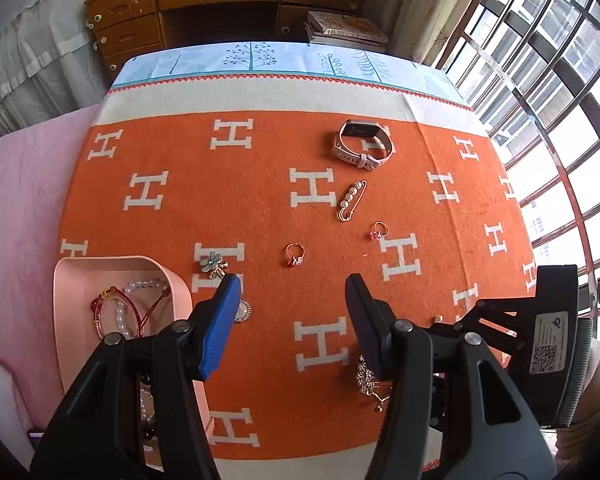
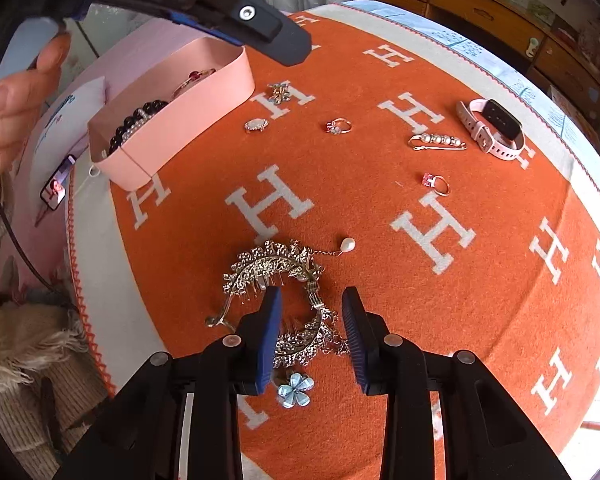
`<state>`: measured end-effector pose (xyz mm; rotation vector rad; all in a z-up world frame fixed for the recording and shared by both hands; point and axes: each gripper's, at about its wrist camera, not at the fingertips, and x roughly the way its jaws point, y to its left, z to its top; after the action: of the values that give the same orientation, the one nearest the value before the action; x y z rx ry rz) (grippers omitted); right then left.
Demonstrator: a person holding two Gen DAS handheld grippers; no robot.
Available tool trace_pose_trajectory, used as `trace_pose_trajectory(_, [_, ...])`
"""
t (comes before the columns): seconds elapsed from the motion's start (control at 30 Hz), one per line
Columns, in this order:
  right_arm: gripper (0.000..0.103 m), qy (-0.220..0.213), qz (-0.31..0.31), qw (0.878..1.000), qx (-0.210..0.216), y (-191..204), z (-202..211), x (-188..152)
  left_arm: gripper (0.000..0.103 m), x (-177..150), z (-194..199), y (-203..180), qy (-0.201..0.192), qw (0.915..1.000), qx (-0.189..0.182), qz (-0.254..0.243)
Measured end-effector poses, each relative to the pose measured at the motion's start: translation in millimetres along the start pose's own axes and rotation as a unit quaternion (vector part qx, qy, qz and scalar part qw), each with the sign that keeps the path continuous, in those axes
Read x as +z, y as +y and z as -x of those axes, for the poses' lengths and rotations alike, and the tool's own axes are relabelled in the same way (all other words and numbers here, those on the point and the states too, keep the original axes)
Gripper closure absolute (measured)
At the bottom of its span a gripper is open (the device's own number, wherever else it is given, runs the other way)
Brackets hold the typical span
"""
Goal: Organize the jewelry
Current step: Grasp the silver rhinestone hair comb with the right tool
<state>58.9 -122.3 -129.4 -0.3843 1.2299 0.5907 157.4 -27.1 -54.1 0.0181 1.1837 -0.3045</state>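
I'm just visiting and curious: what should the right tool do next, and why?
Probably lower and close on the silver hair comb. The right tool hangs open just above it, straddling the curved band, while the pink box already holds bracelets.

Lighting: bright daylight from the barred window (image 1: 548,92), panes blown out white. Shadows soft on the orange blanket (image 1: 260,216). Strong fisheye bending, dark corners beyond the window; focus sharp.
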Motion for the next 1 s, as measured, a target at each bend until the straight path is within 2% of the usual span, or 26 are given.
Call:
trace_pose_trajectory(0.1, [0.077, -0.002, 0.021, 1.0, -0.017, 3.0, -9.3, -2.4, 0.052, 0.8, -4.4, -0.5, 0.005, 1.0, 0.0, -0.001])
trace_pose_trajectory(0.17, [0.087, -0.005, 0.03, 0.999, -0.025, 4.1, -10.3, -3.0, 0.052, 2.0, -7.4, -1.9, 0.007, 1.0, 0.0, -0.003])
trace_pose_trajectory(0.3, [0.089, -0.013, 0.019, 0.999, -0.029, 0.5, -8.7, -3.5, 0.052, 5.2, -11.5, -6.7, 0.011, 0.9999, 0.002, -0.006])
trace_pose_trajectory(0.43, [0.094, -0.032, -0.022, 0.999, -0.024, -11.1, 4.3, -4.1, 0.052, 8.4, -11.3, -12.2, 0.01, 0.9999, 0.007, -0.011])
trace_pose_trajectory(0.7, [0.094, -0.087, -0.103, 0.99, -0.035, -46.9, 55.5, -4.6, 0.052, 31.6, 1.4, -26.7, -0.01, 0.9998, 0.003, -0.015])
trace_pose_trajectory(0.83, [0.094, -0.117, -0.169, 0.977, -0.058, -78.0, 78.0, -5.6, 0.052, 53.5, -8.6, -36.9, -0.003, 0.9999, -0.01, 0.001])
trace_pose_trajectory(1.0, [0.094, -0.152, -0.267, 0.949, -0.072, -128.3, 92.0, -15.5, 0.052, 84.1, -47.5, -46.9, 0.032, 0.9977, -0.032, 0.05])
